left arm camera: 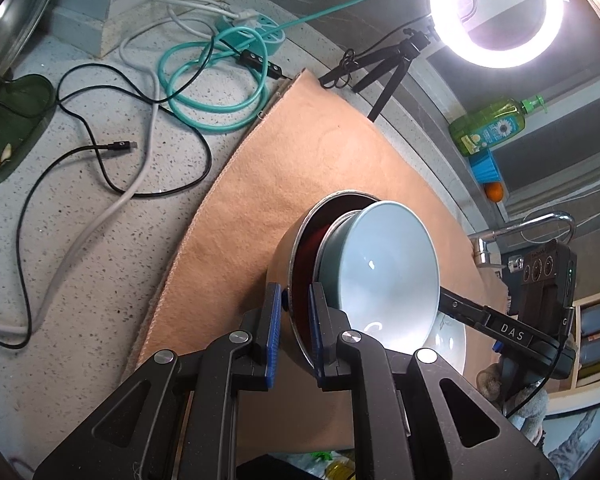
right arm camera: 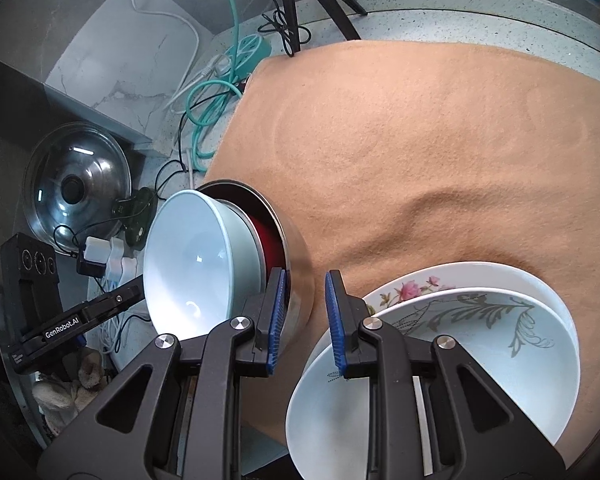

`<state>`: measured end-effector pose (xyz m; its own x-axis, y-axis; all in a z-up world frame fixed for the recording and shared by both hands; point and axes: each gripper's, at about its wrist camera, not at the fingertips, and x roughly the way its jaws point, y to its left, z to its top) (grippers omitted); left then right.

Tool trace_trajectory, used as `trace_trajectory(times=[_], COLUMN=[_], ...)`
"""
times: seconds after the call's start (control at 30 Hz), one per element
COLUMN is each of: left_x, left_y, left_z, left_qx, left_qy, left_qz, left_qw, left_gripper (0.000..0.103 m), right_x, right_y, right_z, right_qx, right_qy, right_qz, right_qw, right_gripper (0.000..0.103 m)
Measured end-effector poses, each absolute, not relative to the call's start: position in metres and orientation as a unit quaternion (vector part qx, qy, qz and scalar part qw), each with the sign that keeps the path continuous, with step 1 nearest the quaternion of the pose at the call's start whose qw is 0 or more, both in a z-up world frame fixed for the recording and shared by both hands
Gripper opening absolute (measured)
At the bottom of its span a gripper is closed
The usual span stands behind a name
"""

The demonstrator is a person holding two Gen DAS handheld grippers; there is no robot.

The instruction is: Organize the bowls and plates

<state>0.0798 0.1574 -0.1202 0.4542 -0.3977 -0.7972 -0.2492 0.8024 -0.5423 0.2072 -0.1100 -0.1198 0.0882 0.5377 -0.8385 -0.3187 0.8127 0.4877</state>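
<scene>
A steel bowl with a red inside (left arm camera: pixel 300 256) (right arm camera: pixel 292 240) has a pale blue bowl (left arm camera: pixel 388 264) (right arm camera: pixel 192 256) nested in it, over the tan cloth (left arm camera: pixel 284 160) (right arm camera: pixel 420 140). My left gripper (left arm camera: pixel 294 292) is shut on the steel bowl's near rim, one pad inside and one outside. My right gripper (right arm camera: pixel 306 280) is shut on the opposite rim in the same way. In the left wrist view its fingers (left arm camera: pixel 464 308) pass behind the blue bowl. Two white flowered plates (right arm camera: pixel 480 340) (left arm camera: pixel 448 332) lie stacked on the cloth beside the bowls. I cannot tell whether the bowls touch the cloth.
Looped cables and a teal power strip (left arm camera: pixel 256 32) lie on the speckled counter to the left. A ring light (left arm camera: pixel 496 12) on a tripod (left arm camera: pixel 384 76), a soap bottle (left arm camera: pixel 488 124) and a faucet (left arm camera: pixel 528 232) stand behind. A pot lid (right arm camera: pixel 76 188) leans at the left.
</scene>
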Motion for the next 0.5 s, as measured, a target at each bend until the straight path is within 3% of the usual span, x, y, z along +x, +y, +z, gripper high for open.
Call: trace_trajectory(times=[0.13, 0.3, 0.5], left_x=[0.0802, 0.0801, 0.0789], left_y=[0.1580, 0.1576, 0.1574], left_z=[-0.1217, -0.1210, -0.1209], left_qx=[-0.311, -0.308, -0.305], left_qy=[0.520, 0.519, 0.520], left_qz=[-0.047, -0.049, -0.046], left_qw=[0.794, 0.796, 0.797], left_gripper=[0.011, 0.011, 0.011], right_x=[0.2070, 0.2075, 0.2047], right_y=[-0.1075, -0.1033, -0.0992], right_z=[-0.1250, -0.1290, -0.1264], right_qx=[0.090, 0.094, 0.087], right_qy=[0.614, 0.619, 0.617], right_qz=[0.293, 0.299, 0.296], right_qw=[0.728, 0.720, 0.724], right_gripper=[0.022, 0.013, 0.013])
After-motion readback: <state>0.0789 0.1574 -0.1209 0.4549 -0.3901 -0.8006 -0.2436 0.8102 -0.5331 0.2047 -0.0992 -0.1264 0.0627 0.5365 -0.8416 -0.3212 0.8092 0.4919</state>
